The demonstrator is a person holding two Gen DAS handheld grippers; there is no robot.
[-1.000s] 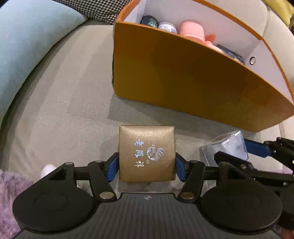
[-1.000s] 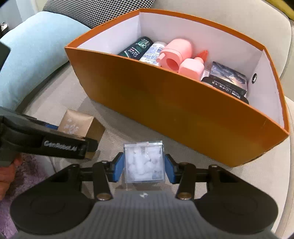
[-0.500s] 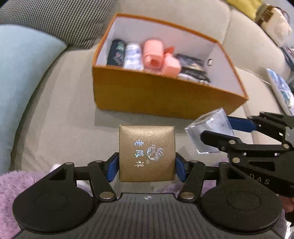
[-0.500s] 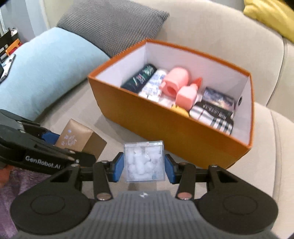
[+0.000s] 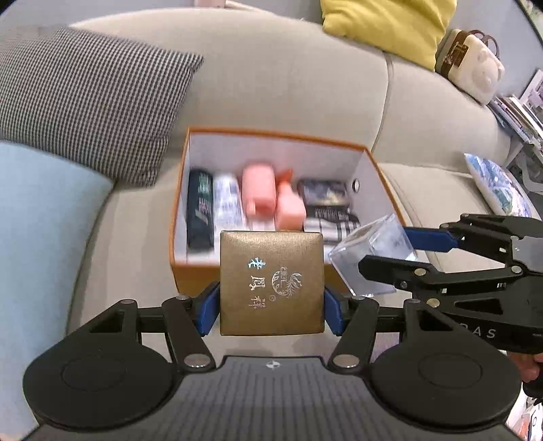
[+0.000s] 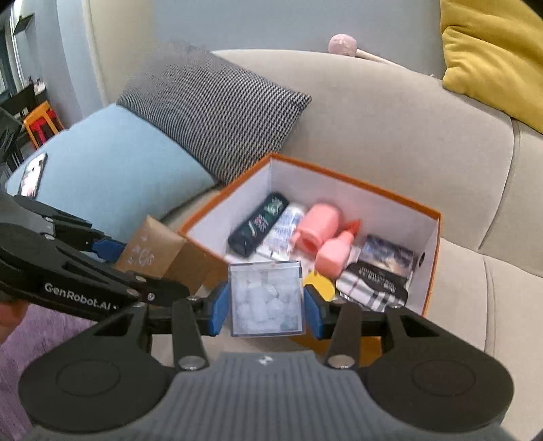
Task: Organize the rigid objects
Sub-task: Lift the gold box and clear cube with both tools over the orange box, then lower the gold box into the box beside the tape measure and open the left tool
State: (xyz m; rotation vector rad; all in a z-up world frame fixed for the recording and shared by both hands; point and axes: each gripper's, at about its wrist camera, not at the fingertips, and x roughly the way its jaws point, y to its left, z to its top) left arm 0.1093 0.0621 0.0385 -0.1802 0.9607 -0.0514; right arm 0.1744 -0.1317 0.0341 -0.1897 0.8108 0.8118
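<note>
Gold box (image 5: 270, 283), square, with silver lettering on its lid: clamped between the blue pads of the left gripper (image 5: 270, 307), jaws partly open to the box's width, held in the air in front of the orange bin (image 5: 383, 176).

Clear cube (image 6: 266, 298), plastic, filled with white lumps: clamped between the pads of the right gripper (image 6: 266, 310), jaws narrower, also held in the air before the bin's near wall, to the right of the gold box.

Orange bin: open-topped, white inside, standing on the beige sofa (image 5: 288, 84) seat. Contents, in a row from left: dark tube (image 5: 201, 212), white tube (image 5: 228, 203), pink cylinder (image 5: 259, 191), pink bottle (image 5: 288, 205), dark carton (image 5: 324, 191), checked tin (image 5: 334, 224).

Cushions: houndstooth (image 5: 85, 98) and pale blue (image 5: 44, 237) at the left, yellow (image 5: 383, 23) on the sofa back.
</note>
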